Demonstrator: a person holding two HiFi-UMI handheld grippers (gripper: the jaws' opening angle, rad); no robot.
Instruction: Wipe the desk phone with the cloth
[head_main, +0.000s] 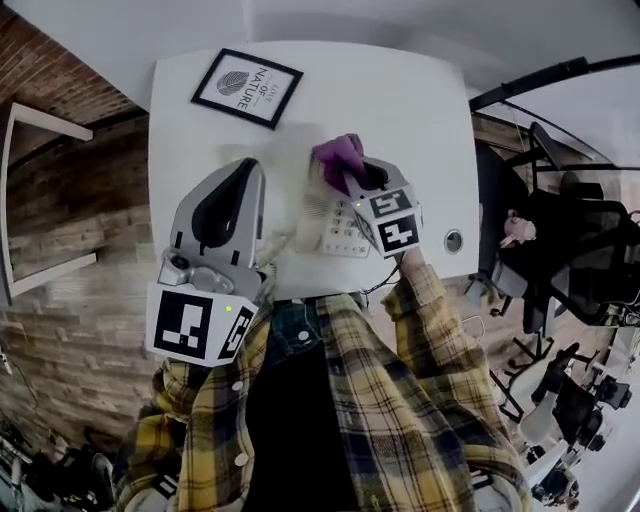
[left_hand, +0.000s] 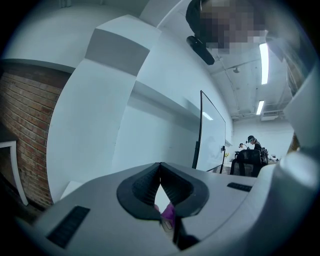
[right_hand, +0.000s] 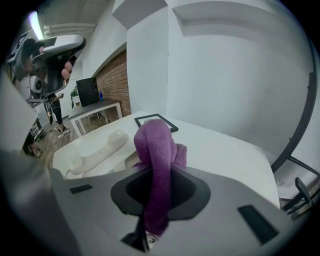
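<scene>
Tongs, right (right_hand: 159, 187): pinching a purple cloth (right_hand: 156, 145), which rises between them in a narrow folded hump, with a short tail hanging behind.
Tongs, left (left_hand: 160, 187): pressed together on nothing, held up and off to the side, apart from the phone.
Desk phone (head_main: 340, 235): on the white worktop (head_main: 420, 110), directly under the right tongs, with the cloth over its upper part.
Handset (right_hand: 95, 150): lying along the phone's left side, just beside the cloth.
Slip risk: only a thin fold is gripped, so dragging it across the keys may tug it free.
Knock risk: a sideways stroke towards the handset may push it off its rest.
Slide risk: nothing braces the phone, so a firm wipe may shove the light base across the smooth worktop.
Framed print (head_main: 247, 87): well apart, so it is unlikely to be struck.
</scene>
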